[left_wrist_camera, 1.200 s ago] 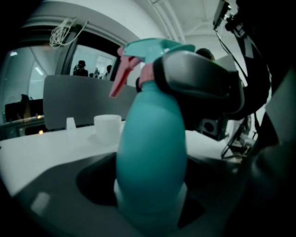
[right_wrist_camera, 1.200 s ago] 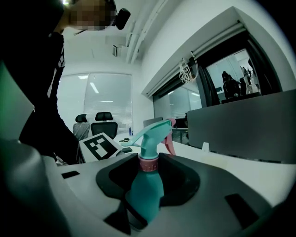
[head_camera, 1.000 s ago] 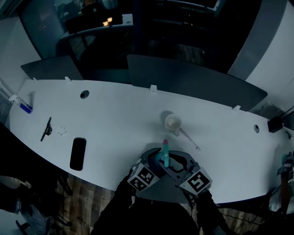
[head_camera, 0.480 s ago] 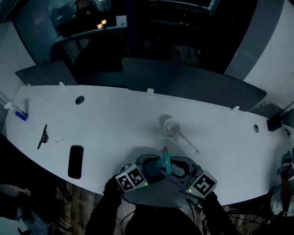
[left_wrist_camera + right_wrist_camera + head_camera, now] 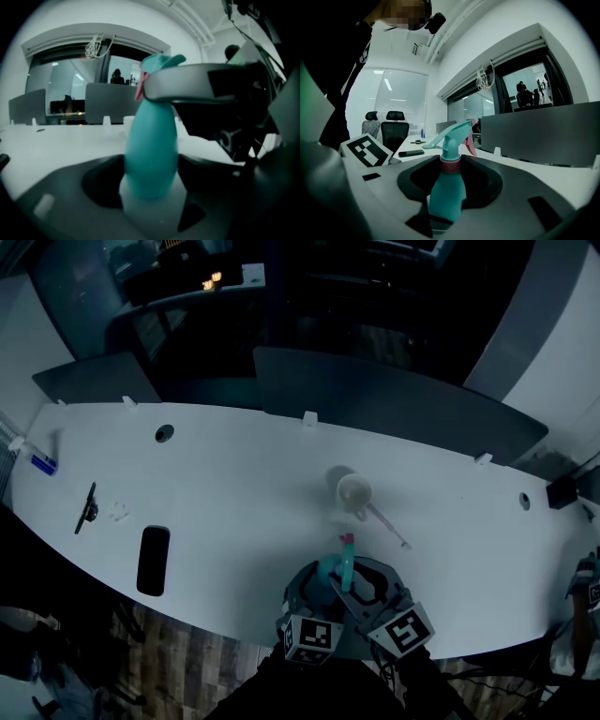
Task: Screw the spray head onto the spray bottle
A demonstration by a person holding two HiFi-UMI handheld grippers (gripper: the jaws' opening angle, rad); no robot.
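Holding the spray bottle point(image 5: 343, 568) upright between both tongs, we have it right at the fingertips. Its long axis stands across the two pairs, which reach in nearly level from our side. The left tongs point(image 5: 151, 165) have just been closing and clasp the teal body low down. The right tongs point(image 5: 451, 187) pinch it higher, seemingly near the pink collar point(image 5: 450, 165) under the spray head point(image 5: 452, 136) seated on top. Neither hand is nearer, as both are on it, so we judge the coming twist sets one pair against the other about that upright axis. Beyond the tongs spreads a white table point(image 5: 234, 488), with a cup point(image 5: 353, 491) straight ahead and a dark phone point(image 5: 153, 559) off to the left. Grey partitions point(image 5: 394, 409) close a dim office.
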